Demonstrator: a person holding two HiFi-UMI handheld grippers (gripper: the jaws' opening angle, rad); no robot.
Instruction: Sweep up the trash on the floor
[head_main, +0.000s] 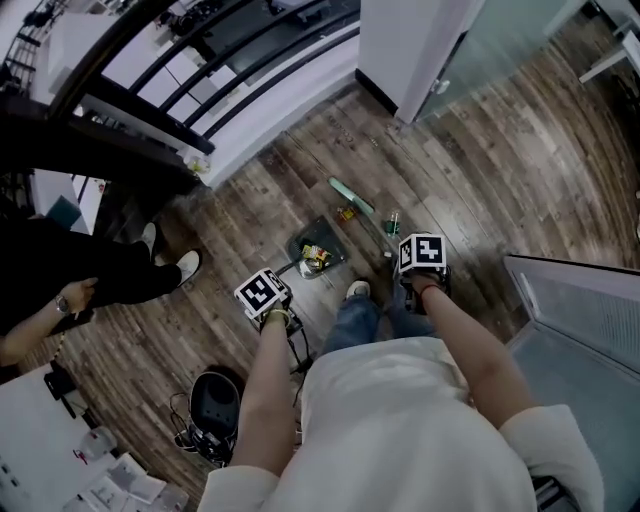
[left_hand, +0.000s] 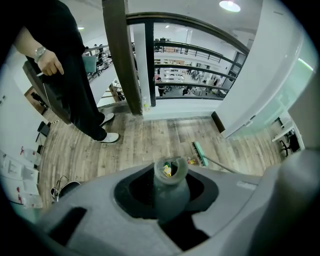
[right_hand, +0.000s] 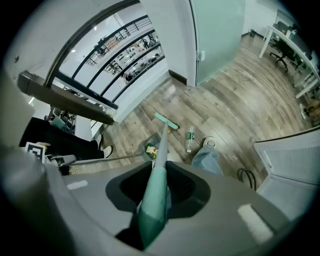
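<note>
Floor (head_main: 500, 150): grey-brown planks with a streaked wood grain.

Left gripper (left_hand: 167, 200): matt grey body. The dustpan handle (left_hand: 170, 187) between its jaws is a darker grey. Trash (left_hand: 167, 170) seen just beyond those jaws is yellow with a touch of green.

Right gripper (right_hand: 155, 200): the same grey. The broom grip (right_hand: 152, 215) between its jaws is mint green, the shaft (right_hand: 161, 145) beyond them silver-grey, and the broom head (right_hand: 166, 121) at the far end mint green.

Bottle (right_hand: 190, 139), beyond the right jaws and right of the shaft: clear with a green label.

Cubes (head_main: 262, 292) (head_main: 421, 252): white faces with black square markers.

Jeans (head_main: 360, 320) blue, shirt (head_main: 400, 420) off-white, shoe (head_main: 357, 290) white.

Bystander's trousers (left_hand: 80, 90): black.
</note>
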